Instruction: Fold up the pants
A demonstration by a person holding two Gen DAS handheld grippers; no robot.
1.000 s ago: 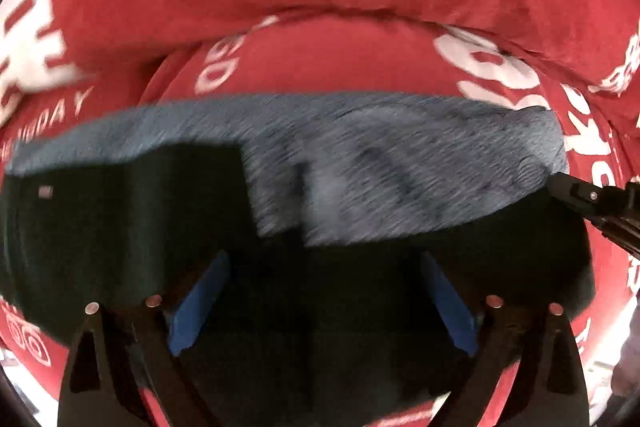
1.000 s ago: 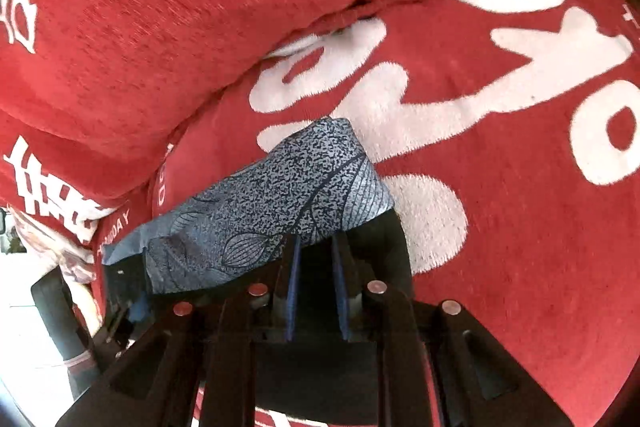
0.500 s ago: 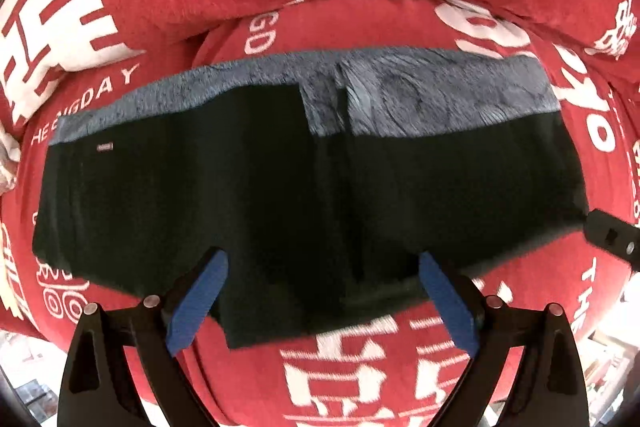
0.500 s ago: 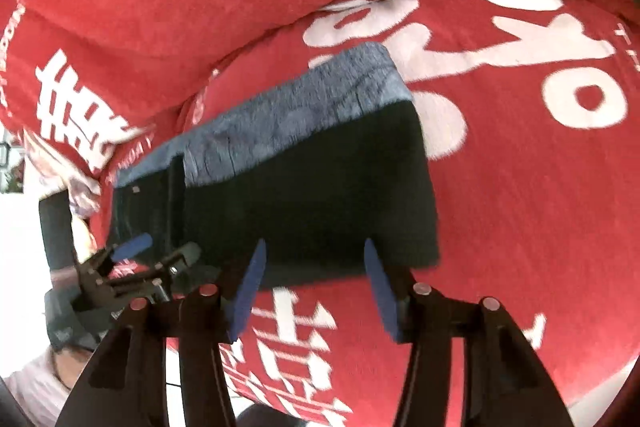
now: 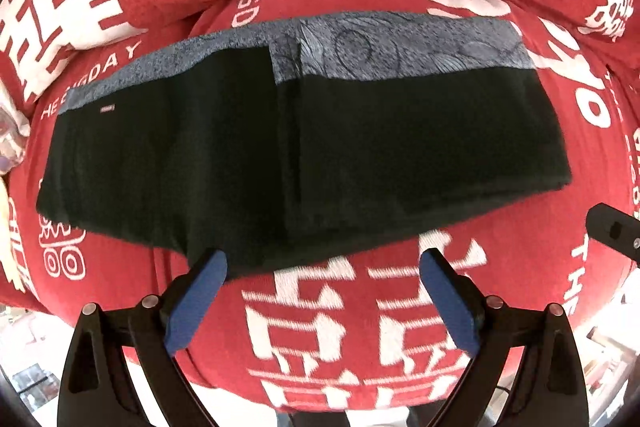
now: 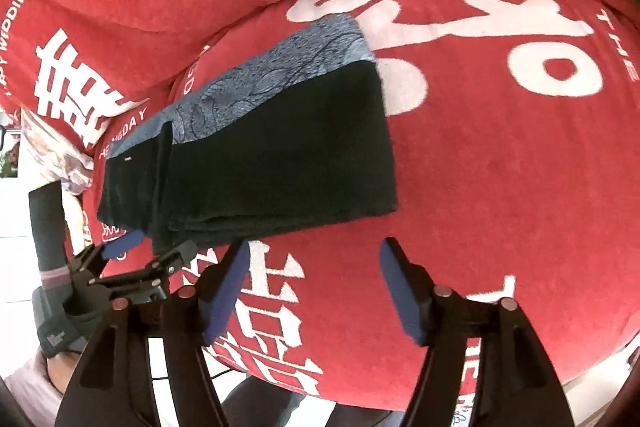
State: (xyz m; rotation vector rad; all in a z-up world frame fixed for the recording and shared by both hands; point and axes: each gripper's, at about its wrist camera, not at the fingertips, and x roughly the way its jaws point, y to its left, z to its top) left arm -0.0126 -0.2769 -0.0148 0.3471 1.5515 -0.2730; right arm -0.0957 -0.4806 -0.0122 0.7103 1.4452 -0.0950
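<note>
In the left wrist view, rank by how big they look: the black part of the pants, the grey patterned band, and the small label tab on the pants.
1. Black part of the pants, clearly largest.
2. Grey patterned band along the far edge.
3. Small label tab, tiny.

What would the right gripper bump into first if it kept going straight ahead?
Probably the folded black pants with the grey patterned band. The open right gripper points at their near edge, over the red blanket with white lettering; depth is unclear.

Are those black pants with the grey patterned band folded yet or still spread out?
Folded: the black pants with grey patterned band lie as a flat stacked rectangle, layered edges showing along the near side.
</note>
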